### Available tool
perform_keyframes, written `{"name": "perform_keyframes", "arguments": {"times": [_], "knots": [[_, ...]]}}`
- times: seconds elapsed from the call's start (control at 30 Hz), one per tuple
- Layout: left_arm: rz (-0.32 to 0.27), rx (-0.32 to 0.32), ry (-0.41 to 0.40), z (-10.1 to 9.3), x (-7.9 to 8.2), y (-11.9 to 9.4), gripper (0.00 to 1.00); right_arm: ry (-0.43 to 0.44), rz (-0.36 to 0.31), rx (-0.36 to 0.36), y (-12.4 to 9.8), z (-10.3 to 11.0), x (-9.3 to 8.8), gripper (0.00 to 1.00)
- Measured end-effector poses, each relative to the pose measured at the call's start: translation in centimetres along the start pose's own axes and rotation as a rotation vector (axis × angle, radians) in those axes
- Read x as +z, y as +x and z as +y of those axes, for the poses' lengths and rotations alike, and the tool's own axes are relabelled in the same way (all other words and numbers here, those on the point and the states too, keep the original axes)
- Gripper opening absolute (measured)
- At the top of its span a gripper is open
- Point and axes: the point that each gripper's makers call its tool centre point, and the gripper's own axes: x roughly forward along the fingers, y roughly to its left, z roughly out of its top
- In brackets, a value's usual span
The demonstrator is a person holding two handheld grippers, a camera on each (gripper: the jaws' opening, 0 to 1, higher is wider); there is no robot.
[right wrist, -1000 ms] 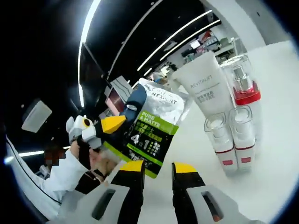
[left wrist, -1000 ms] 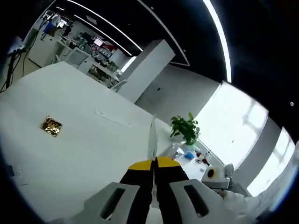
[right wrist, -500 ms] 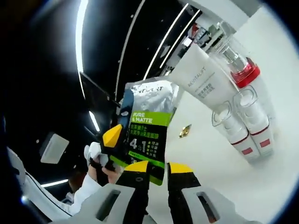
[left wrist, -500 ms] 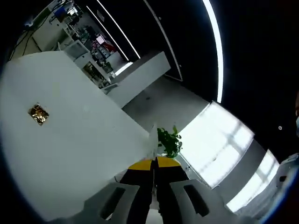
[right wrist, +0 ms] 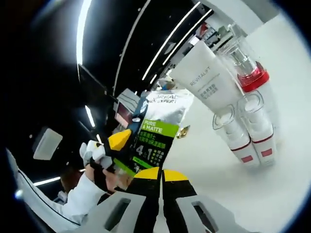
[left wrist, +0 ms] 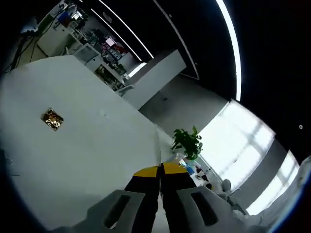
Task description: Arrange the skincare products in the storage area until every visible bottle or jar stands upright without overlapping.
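Silver foil sachet with a green label hung between my two tools: right tool closed on its bottom edge, left tool pinching it edge-on; in the left gripper view it showed as a thin sliver between closed jaws. Both grips seemingly kept the limp pack flat for standing. On the white surface, far right, white tube, pump bottle and two small bottles stood upright, touching.
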Motion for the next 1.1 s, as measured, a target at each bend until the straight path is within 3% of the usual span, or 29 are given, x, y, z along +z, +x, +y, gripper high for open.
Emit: {"name": "perform_keyframes", "arguments": {"times": [0.13,0.3,0.47,0.57,0.73,0.87,0.93,0.97,1.0,1.03,1.1], "knots": [[0.076,0.077,0.102,1.7,-1.5,0.3,0.00,-0.033,-0.001,-0.056,-0.3,-1.1,0.4,0.00],[0.132,0.102,0.169,2.4,-2.6,1.0,0.00,-0.081,0.032,-0.128,-0.4,-2.7,0.3,0.00],[0.212,0.145,0.310,3.2,-3.8,1.9,0.00,-0.124,0.077,-0.181,-0.3,-3.8,-0.2,0.00],[0.235,0.150,0.323,4.6,-3.6,2.6,0.00,-0.140,0.094,-0.204,-0.4,-4.5,-0.3,0.00],[0.291,0.174,0.388,4.4,-5.6,2.4,0.00,-0.189,0.137,-0.251,-0.3,-6.0,-0.6,0.00],[0.334,0.192,0.413,6.3,-6.1,2.8,0.00,-0.251,0.165,-0.289,-0.5,-6.7,-1.1,0.00],[0.398,0.203,0.421,6.5,-7.5,2.6,0.00,-0.247,0.156,-0.290,-0.7,-7.0,-0.9,0.00],[0.441,0.222,0.457,7.0,-8.3,2.4,0.00,-0.204,0.142,-0.280,-0.6,-6.9,-0.7,0.00],[0.397,0.207,0.502,6.8,-7.8,2.9,0.00,-0.209,0.143,-0.285,-0.7,-7.4,-0.5,0.00],[0.425,0.213,0.455,7.0,-8.6,2.8,0.00,-0.231,0.158,-0.309,-0.7,-7.8,-0.8,0.00],[0.422,0.221,0.448,7.6,-8.5,3.2,0.00,-0.261,0.176,-0.317,-0.8,-7.8,-1.1,0.00]]}}
